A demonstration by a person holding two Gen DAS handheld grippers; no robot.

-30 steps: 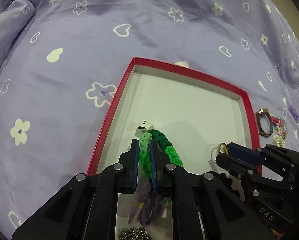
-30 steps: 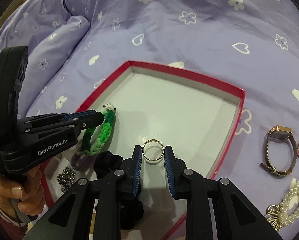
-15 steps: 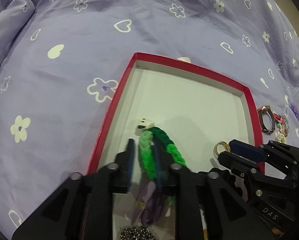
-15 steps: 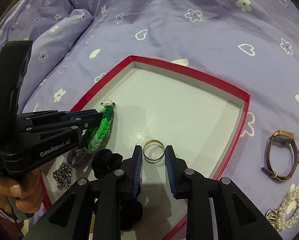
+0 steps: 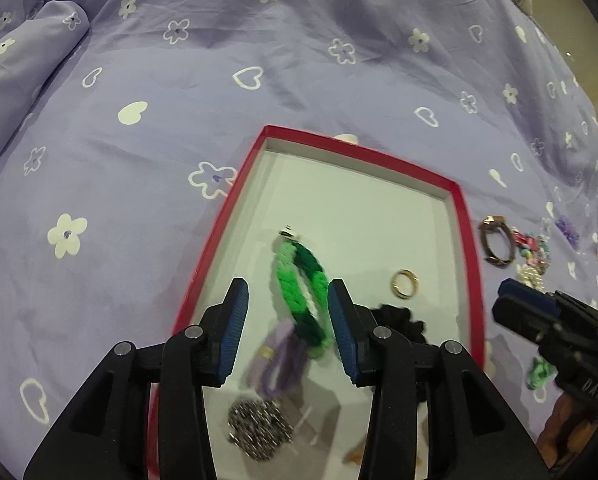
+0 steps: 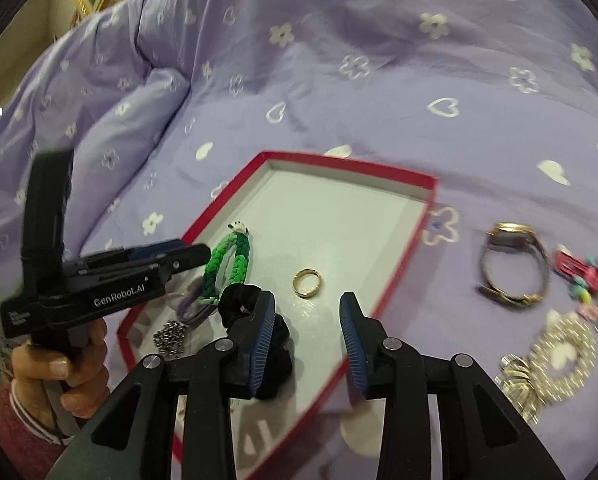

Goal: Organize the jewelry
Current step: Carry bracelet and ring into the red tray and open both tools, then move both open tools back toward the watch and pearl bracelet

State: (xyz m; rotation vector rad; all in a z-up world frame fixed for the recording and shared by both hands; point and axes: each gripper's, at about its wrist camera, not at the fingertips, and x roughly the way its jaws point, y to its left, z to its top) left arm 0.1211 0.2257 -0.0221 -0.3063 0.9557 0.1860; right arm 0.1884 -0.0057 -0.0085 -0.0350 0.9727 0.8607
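Inside one red tray (image 6: 427, 184): one gold ring (image 6: 307, 282), one green bracelet (image 6: 229, 264).

Green braided bracelet (image 5: 301, 292) and gold ring (image 6: 307, 282) lie apart, flat in the red-rimmed tray (image 5: 469, 240)

Your left gripper (image 5: 287, 312) is angled steeply down, jaws just opened, blue pads (image 5: 235, 326) apart and pressing on nothing. Your right gripper (image 6: 307, 340) is also pitched down, jaws just opened too, nothing pinched between its pads (image 6: 353, 346). Your left hand (image 6: 65, 368) wraps the left gripper's handle, fingers curled, pink sleeve at the wrist.
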